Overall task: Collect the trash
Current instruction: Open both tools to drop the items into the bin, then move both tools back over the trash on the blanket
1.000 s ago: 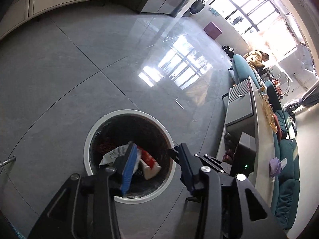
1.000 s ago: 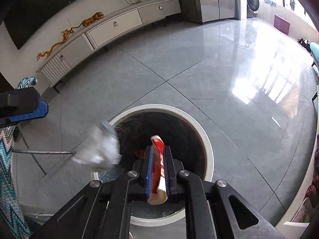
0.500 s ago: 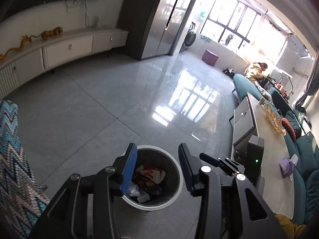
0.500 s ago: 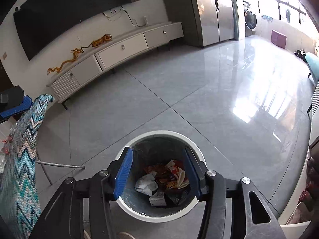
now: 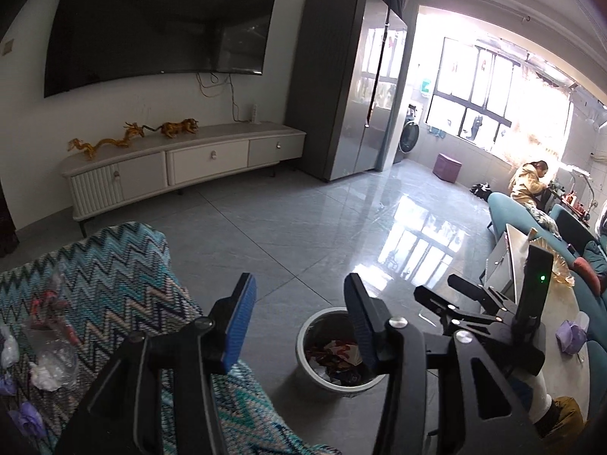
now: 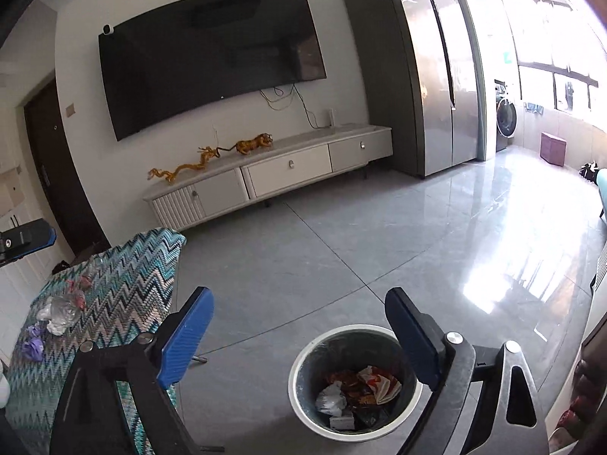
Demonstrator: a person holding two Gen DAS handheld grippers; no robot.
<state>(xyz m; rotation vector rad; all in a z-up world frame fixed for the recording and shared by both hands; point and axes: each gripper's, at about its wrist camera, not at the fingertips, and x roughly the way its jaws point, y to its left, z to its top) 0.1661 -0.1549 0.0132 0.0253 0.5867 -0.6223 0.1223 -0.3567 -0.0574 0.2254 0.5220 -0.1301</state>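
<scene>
From my feed the grey tiled floor [image 6: 341, 250] fills most of the room, and on it stands my landmark, the round white-rimmed bin [image 6: 303, 409]. Left of the bin sits the table under a zigzag cloth [image 6: 114, 288]. Inside the bin lie a red-and-white wrapper [image 6: 379, 381] and a crumpled clear bag [image 6: 330, 400]. More trash waits on the cloth, left of the bin: crumpled clear plastic [image 6: 62, 313] and a purple scrap [image 6: 33, 345]. My right gripper [image 6: 299, 326] hangs above the bin, its jaws just spread wide with nothing between them. My left gripper [image 5: 299, 307], also above the bin, has just been opening and is likewise empty.
</scene>
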